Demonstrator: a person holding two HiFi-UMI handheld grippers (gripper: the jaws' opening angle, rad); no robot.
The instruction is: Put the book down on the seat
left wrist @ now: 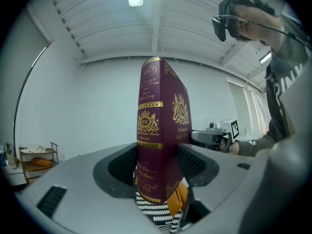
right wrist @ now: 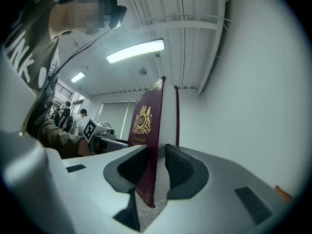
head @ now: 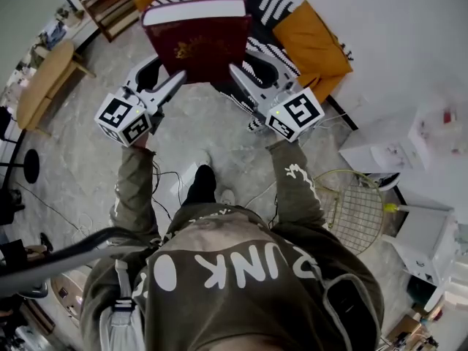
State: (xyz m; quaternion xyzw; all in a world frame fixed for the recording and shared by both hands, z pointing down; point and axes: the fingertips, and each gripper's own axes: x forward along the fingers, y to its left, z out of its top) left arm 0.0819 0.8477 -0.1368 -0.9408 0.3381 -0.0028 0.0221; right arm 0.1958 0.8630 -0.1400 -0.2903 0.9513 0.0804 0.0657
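Note:
A thick maroon book point(head: 197, 42) with gold print is held upright in the air between both grippers. My left gripper point(head: 175, 80) is shut on its lower left corner, with the spine point(left wrist: 148, 145) standing between the jaws point(left wrist: 158, 168). My right gripper point(head: 238, 73) is shut on the lower right corner, where the front cover point(right wrist: 146, 145) and white page edge sit between the jaws point(right wrist: 157, 165). Below and beyond the book lies the seat, a sofa with orange cushions point(head: 311, 39) and black-and-white striped fabric point(head: 272, 4). The striped fabric point(left wrist: 153, 211) also shows under the book.
A round wooden table point(head: 44, 79) and a low wooden shelf point(head: 113, 2) stand at the left. White boxes point(head: 387, 151) and a racket point(head: 355, 209) lie at the right by the wall. Cables trail on the grey floor point(head: 80, 167) near my feet.

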